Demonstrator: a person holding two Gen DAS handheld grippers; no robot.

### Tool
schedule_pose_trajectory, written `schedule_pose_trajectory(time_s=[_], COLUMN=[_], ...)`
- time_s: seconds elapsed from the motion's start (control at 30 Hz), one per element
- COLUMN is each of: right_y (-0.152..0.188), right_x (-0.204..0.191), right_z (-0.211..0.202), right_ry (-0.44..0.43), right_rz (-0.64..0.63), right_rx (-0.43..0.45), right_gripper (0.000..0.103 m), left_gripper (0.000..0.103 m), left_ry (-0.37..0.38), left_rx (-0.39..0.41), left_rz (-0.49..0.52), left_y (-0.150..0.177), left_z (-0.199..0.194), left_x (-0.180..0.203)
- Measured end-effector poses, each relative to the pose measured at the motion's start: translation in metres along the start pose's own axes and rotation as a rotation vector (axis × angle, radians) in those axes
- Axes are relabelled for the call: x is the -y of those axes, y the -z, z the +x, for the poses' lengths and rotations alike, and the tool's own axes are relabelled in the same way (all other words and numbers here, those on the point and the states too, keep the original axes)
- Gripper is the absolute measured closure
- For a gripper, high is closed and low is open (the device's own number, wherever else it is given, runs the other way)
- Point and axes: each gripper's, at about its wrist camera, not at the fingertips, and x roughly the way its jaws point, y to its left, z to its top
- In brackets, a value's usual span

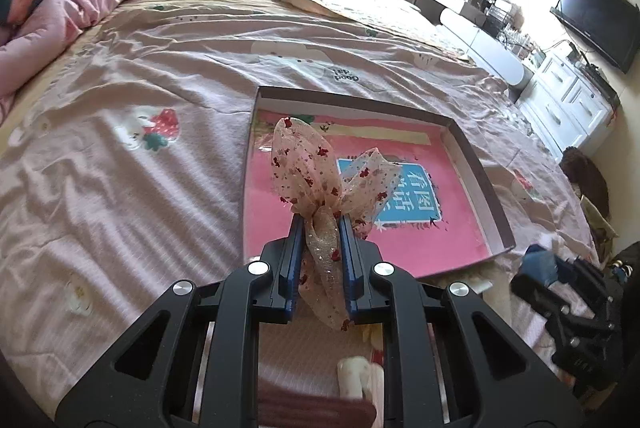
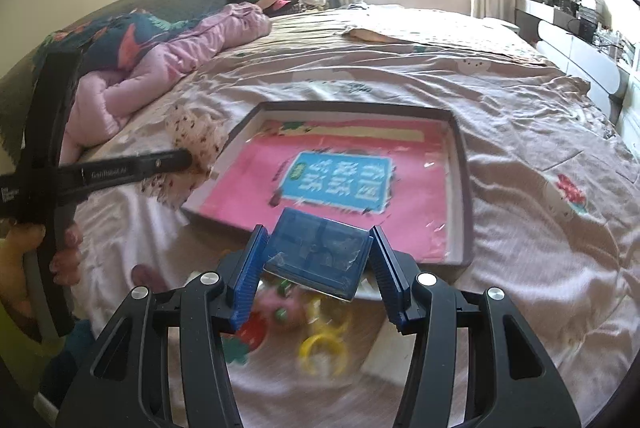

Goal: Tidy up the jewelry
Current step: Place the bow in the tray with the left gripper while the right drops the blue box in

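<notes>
The left gripper (image 1: 321, 228) is clenched on a sheer beige organza bow (image 1: 320, 172) speckled with red glitter; its knotted waist is pinched between the blue pads, its two loops fan up and away from the gripper, and one tail hangs back down between the fingers, so its long axis runs along the gripper's own line. It is held up over the near left corner of a shallow cardboard box lid (image 1: 486, 184) lying on the bed (image 1: 140, 188), with a pink booklet (image 1: 420, 240) inside. The right gripper (image 2: 318, 260) grasps a small translucent blue compartment box (image 2: 320, 256), tilted, one corner toward the lid, its flat face turned up. Only the right wrist view shows a blurred yellow ring (image 2: 322, 346) and a pink trinket (image 2: 280, 308) on the bed below, and the hand (image 2: 24, 264) holding the left gripper's handle; only the left wrist view shows the bow sharply.
</notes>
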Motion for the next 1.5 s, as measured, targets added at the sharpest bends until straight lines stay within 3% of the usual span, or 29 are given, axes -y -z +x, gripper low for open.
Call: schedule_pose_trajectory(time_s=[0.47, 0.77, 1.13, 1.4, 1.5], right_y=[-0.024, -0.029, -0.021, -0.017, -0.017], right_x=[0.046, 0.056, 0.056, 0.056, 0.058], right_z=[0.048, 0.08, 0.111, 0.11, 0.105], right_ry=[0.093, 0.091, 0.085, 0.086, 0.082], right_rz=[0.026, 0.035, 0.034, 0.034, 0.046], right_rx=[-0.033, -0.083, -0.157, -0.161, -0.152], right_gripper=[0.053, 0.053, 0.053, 0.053, 0.039], left_gripper=[0.091, 0.084, 0.047, 0.032, 0.026], left_ry=[-0.019, -0.022, -0.028, -0.022, -0.027], left_rx=[-0.073, -0.091, -0.071, -0.036, -0.024], left_rz=[0.014, 0.014, 0.013, -0.022, -0.026], left_y=[-0.004, 0.0, 0.007, 0.013, 0.015], left_z=[0.055, 0.066, 0.046, 0.026, 0.019], left_x=[0.006, 0.004, 0.001, 0.001, 0.001])
